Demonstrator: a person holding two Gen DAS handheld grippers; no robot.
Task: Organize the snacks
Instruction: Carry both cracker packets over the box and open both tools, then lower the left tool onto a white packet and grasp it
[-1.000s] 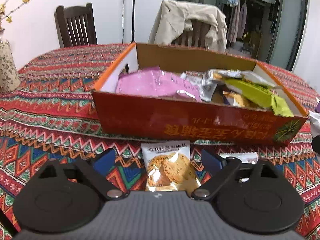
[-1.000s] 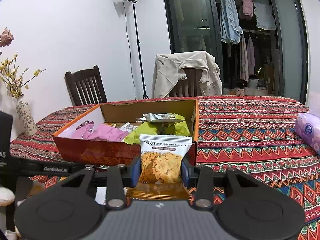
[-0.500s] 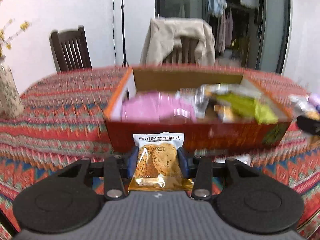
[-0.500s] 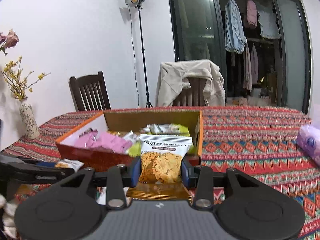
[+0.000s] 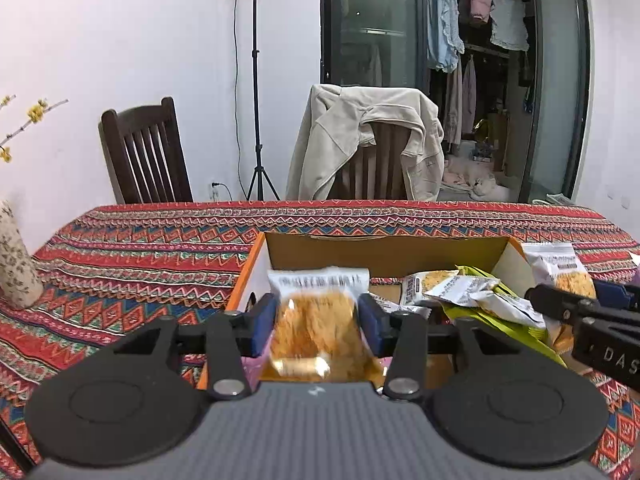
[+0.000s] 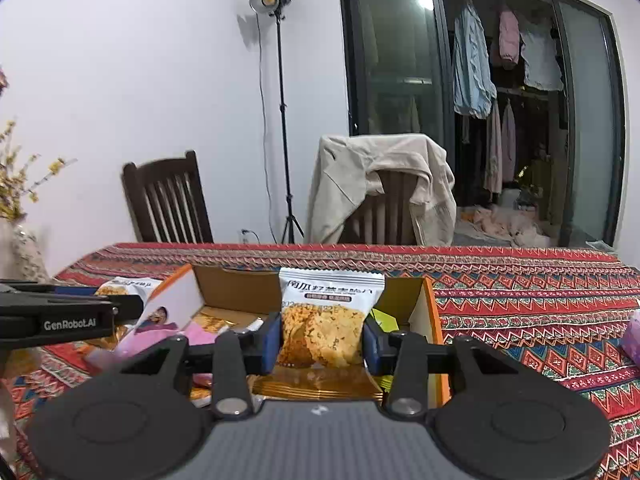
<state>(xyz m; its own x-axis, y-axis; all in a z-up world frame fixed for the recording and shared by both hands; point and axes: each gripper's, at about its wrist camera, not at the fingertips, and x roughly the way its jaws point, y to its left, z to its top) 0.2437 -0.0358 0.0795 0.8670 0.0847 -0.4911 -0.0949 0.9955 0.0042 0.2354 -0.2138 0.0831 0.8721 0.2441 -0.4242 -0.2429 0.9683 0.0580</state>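
An orange cardboard box (image 5: 384, 256) holds pink, green and white snack packets. My left gripper (image 5: 318, 320) hangs over its left end, jaws opening; a cookie packet (image 5: 316, 336) sits blurred between the blue pads, slipping loose. My right gripper (image 6: 320, 340) is over the box's (image 6: 236, 288) right end with a second cookie packet (image 6: 324, 320) pressed between its pads, and those jaws are starting to open. In the left wrist view the right gripper's fingers (image 5: 560, 302) and packet (image 5: 558, 272) enter from the right. In the right wrist view the left gripper's fingers (image 6: 80, 316) reach in from the left.
A patterned red tablecloth (image 5: 140, 248) covers the table. A floral vase (image 5: 16, 272) stands at the left edge. A purple pack (image 6: 632, 336) lies far right. Behind the table are a dark chair (image 5: 148, 152), a chair with a beige jacket (image 5: 368, 148) and a light stand (image 5: 256, 80).
My left gripper shut on the cookie packet lying in front of the box, lifted it over the box, and the pads have since widened. My right gripper carried its packet closer, over the box.
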